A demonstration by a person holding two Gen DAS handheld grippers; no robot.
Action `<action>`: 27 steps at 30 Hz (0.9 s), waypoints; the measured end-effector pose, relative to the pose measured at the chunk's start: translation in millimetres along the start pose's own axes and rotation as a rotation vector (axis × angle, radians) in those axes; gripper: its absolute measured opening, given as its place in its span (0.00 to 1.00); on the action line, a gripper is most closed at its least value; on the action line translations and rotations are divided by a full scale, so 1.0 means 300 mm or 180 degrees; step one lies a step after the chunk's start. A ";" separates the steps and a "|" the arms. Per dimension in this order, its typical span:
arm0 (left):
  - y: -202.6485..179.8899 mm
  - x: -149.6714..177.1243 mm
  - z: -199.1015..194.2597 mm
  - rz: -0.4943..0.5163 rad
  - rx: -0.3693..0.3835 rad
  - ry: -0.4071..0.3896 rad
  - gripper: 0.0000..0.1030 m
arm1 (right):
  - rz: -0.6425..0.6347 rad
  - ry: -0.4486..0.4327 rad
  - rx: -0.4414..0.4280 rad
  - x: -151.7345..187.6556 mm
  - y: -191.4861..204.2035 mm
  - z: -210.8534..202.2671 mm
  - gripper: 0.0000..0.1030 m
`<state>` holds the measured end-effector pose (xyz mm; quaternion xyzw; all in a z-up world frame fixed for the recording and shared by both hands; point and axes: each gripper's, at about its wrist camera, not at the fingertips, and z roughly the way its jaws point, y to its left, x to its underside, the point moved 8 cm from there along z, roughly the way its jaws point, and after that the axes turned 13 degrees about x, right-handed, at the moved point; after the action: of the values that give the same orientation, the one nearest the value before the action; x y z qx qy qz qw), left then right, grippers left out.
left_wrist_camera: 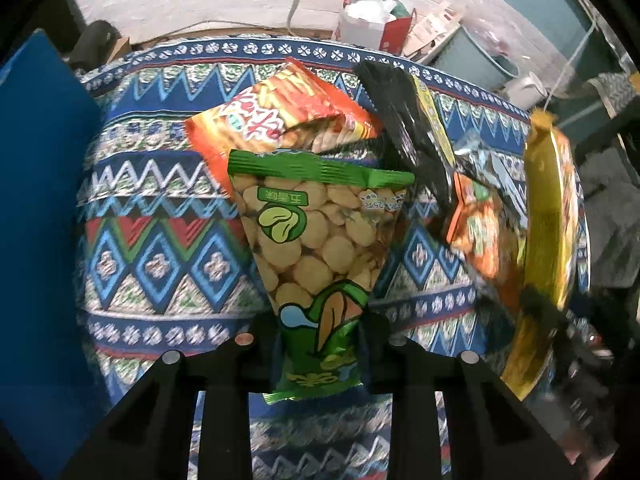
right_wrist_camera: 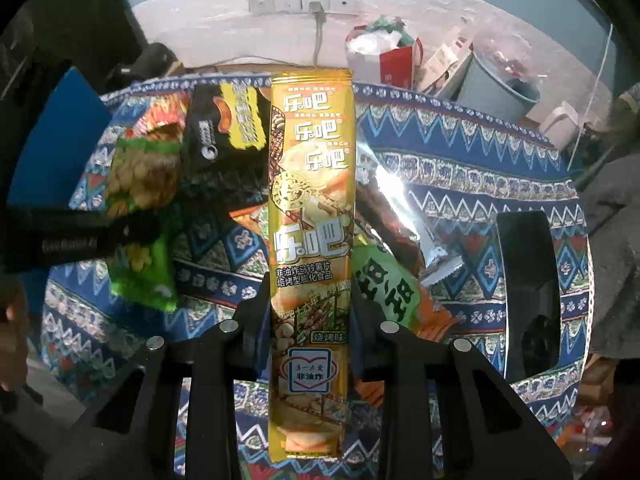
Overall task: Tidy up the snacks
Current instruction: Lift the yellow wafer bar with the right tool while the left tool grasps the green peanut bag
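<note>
My left gripper [left_wrist_camera: 320, 332] is shut on a green bag of broad beans [left_wrist_camera: 316, 240] and holds it above the patterned tablecloth [left_wrist_camera: 160, 264]. My right gripper [right_wrist_camera: 310, 312] is shut on a long yellow chip pack [right_wrist_camera: 310, 208], held upright; the pack also shows at the right in the left wrist view [left_wrist_camera: 548, 216]. The green bag shows at the left in the right wrist view [right_wrist_camera: 140, 208]. An orange snack bag [left_wrist_camera: 280, 116], a black snack bag [left_wrist_camera: 404, 120] and a small orange packet [left_wrist_camera: 476, 224] lie on the cloth.
A blue box [left_wrist_camera: 40, 208] stands at the table's left edge. A black stand [right_wrist_camera: 528, 292] sits at the right on the cloth. A green-and-orange packet [right_wrist_camera: 384, 288] and a silver foil bag [right_wrist_camera: 392, 200] lie behind the yellow pack. Bags and a bin [right_wrist_camera: 500, 92] stand behind the table.
</note>
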<state>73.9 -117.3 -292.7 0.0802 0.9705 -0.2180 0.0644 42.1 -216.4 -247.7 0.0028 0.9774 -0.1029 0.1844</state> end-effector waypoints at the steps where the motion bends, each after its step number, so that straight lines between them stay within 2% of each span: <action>1: 0.005 0.008 -0.018 0.0037 -0.0003 -0.0009 0.27 | 0.0000 -0.0018 -0.0007 -0.005 0.000 -0.014 0.28; 8: 0.025 0.062 -0.136 0.0243 -0.0054 -0.0086 0.27 | -0.0048 -0.0145 -0.0040 -0.049 0.026 -0.074 0.28; 16: 0.019 0.084 -0.273 0.0558 -0.0228 -0.0278 0.27 | -0.0149 -0.0295 -0.0058 -0.097 0.078 -0.145 0.28; 27: 0.004 0.027 -0.430 0.0813 -0.0419 -0.0637 0.27 | -0.0262 -0.0560 -0.0177 -0.180 0.171 -0.285 0.28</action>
<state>54.5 -59.3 -178.8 0.1763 0.9533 -0.1510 0.1930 63.9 -147.0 -160.8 -0.0516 0.9593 -0.0831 0.2651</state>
